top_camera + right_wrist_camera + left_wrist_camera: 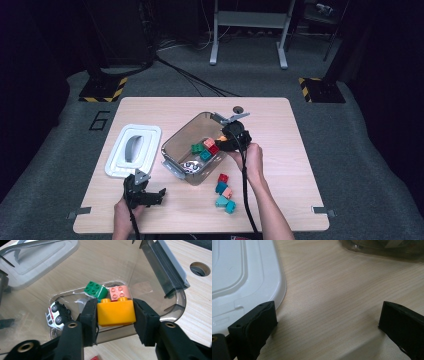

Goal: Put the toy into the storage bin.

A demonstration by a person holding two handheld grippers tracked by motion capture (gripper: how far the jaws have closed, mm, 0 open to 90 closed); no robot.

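The right tongs (115,315) grip an orange brick (115,312) between both jaws, held over the near rim of the clear bin (160,267) at the desk (280,125) centre. Inside the bin lie a green brick (94,290), a pink brick (118,293) and a white toy car (57,315). Loose bricks (224,192) lie on the desk just beside the bin, toward the near edge. The left tongs (327,322) rest released near the near-left corner, jaws wide apart over bare wood, one jaw beside the white lid (239,272).

glossy plastic orange brick (116,312), matt wood table (332,302)
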